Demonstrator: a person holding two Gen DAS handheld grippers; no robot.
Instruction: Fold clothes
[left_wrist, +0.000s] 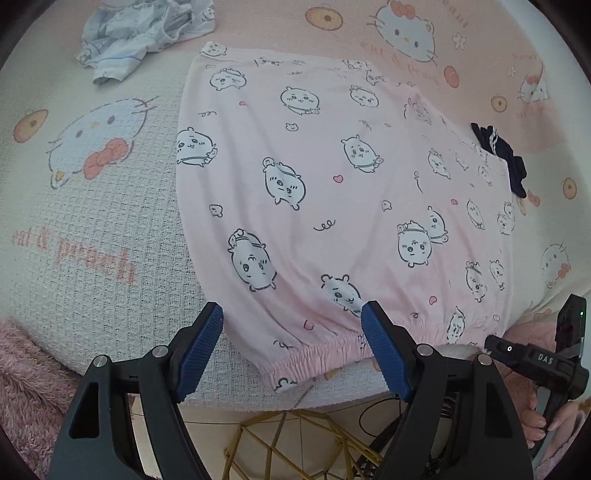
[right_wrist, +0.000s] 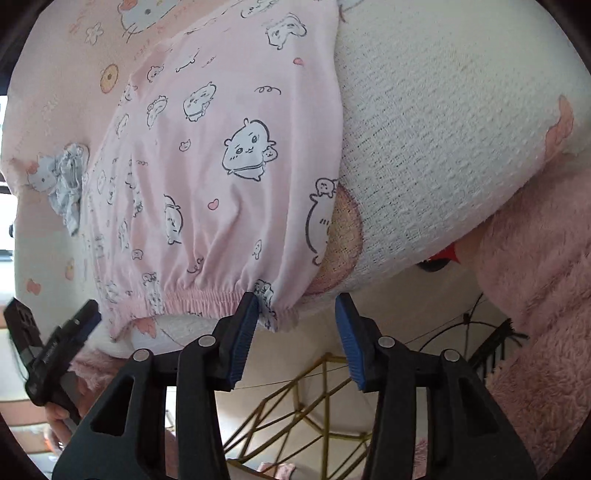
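Note:
A pink pyjama garment (left_wrist: 332, 177) printed with white cartoon animals lies flat on a Hello Kitty blanket (left_wrist: 92, 221), its elastic waistband (left_wrist: 314, 354) along the near edge. My left gripper (left_wrist: 291, 325) is open, its blue pads (left_wrist: 201, 343) standing either side of the waistband's left end without pressing it. In the right wrist view the same garment (right_wrist: 221, 147) shows its waistband's right corner (right_wrist: 271, 314) just beside the left pad (right_wrist: 245, 328) of my right gripper (right_wrist: 295, 317), which is open. Each gripper also appears in the other's view: the right gripper (left_wrist: 535, 360) and the left gripper (right_wrist: 55, 350).
A crumpled pale blue garment (left_wrist: 147, 33) lies at the far left of the blanket, and a small dark navy item (left_wrist: 502, 155) lies beyond the pink garment's right edge. Pink fluffy fabric (right_wrist: 535, 277) sits at the near side. A gold wire frame (left_wrist: 295, 443) stands below the edge.

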